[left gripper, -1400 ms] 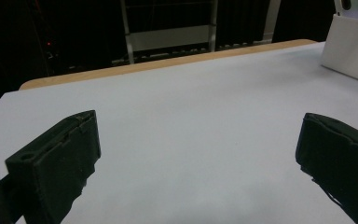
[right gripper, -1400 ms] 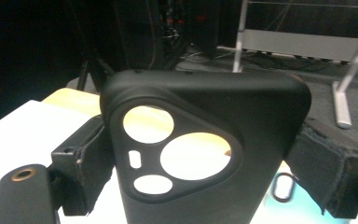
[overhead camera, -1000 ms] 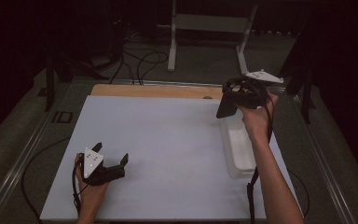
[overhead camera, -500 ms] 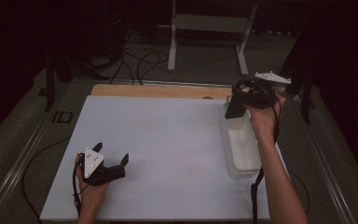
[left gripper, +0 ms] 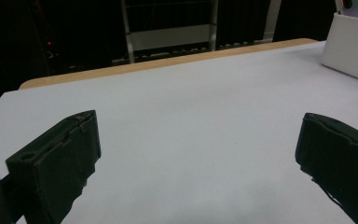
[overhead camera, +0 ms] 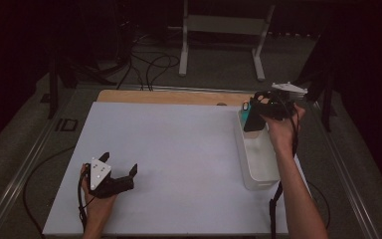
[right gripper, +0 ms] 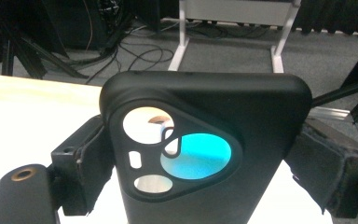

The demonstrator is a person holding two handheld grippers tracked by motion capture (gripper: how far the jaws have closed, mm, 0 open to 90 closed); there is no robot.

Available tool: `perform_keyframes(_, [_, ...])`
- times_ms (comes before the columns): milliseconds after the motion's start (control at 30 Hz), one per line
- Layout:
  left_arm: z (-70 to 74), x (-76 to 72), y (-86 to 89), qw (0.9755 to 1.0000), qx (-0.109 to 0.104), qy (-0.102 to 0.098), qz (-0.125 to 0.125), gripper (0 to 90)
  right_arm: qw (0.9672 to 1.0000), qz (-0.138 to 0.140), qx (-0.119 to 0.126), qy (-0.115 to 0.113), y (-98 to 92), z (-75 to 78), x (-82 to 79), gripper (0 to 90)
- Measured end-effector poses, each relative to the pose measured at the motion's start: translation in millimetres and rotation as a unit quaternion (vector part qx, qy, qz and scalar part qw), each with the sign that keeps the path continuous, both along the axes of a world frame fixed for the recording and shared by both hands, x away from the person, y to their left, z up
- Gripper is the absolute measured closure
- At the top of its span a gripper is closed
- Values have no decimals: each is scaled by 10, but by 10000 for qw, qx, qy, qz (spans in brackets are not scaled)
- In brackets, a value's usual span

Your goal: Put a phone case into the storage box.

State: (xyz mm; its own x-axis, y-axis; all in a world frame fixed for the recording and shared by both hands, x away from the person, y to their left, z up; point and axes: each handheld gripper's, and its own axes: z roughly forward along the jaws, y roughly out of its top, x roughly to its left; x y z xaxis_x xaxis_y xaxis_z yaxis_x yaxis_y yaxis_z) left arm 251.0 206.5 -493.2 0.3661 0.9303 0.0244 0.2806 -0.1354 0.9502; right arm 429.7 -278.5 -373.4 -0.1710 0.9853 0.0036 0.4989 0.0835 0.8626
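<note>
Since a second ago the right gripper [overhead camera: 254, 119] has drifted right and a little nearer, so that it now hangs over the far end of the white bin [overhead camera: 258, 172] instead of beside its far left corner; the left gripper [overhead camera: 117, 172] has stayed put near the table's [overhead camera: 179, 149] near left corner.

That left gripper rests low on the white surface with its jaws spread wide and nothing between them.

Farther off, at the right side of the table, the right gripper pinches a black phone case [right gripper: 205, 154] by its two long edges, one jaw on each side. The case is matte black with rounded corners and a rounded three-cornered camera cutout holding several openings; teal shows through the largest one. It stands upright between the jaws, above the bin's far end and clear of the table.

The lower part of the case is cut off in the right gripper view, and in the high view it reads as a small dark shape with a teal fleck.
</note>
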Motion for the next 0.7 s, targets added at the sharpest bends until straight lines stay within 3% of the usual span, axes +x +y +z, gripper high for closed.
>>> perform_keyframes(700, [5,-5,10,10000,-5,-6,2,6,9987,-208,-88,454,51,-431,168,129])
